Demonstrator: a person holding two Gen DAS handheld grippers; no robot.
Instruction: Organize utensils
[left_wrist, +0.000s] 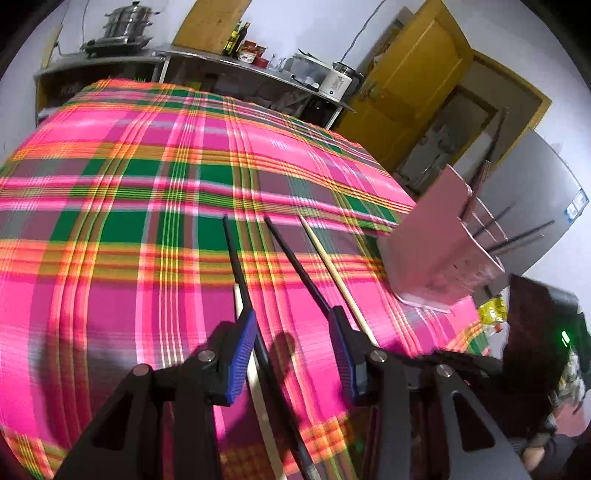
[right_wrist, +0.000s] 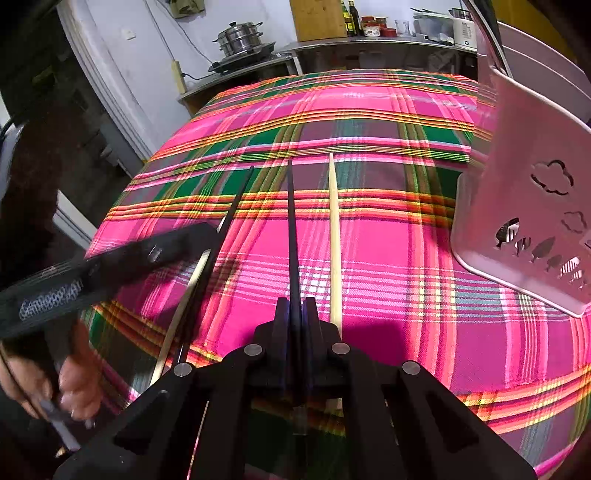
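Right gripper (right_wrist: 297, 306) pinches one black chopstick (right_wrist: 291, 206); left gripper (left_wrist: 291, 343) is open. Lift straight, then drop into the pink holder (right_wrist: 517, 206) on its right.

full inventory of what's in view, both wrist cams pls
black chopsticks: two on the cloth; one in the right gripper's jaws, one by the left gripper.
pale wooden chopsticks: two; one right of the gripped black one, one beside the other black one.
utensil holder: one, pink, fish and cloud cut-outs, right side of table, dark chopsticks already standing in it.
tablecloth: one, pink, green and orange plaid.
steamer pot: one, steel, on the back counter.
bottles and jars: several, back counter.
door: yellow.
left gripper: black, blue pads, open.
right gripper: black, shut on a black chopstick.
hand: holding the left gripper's handle.
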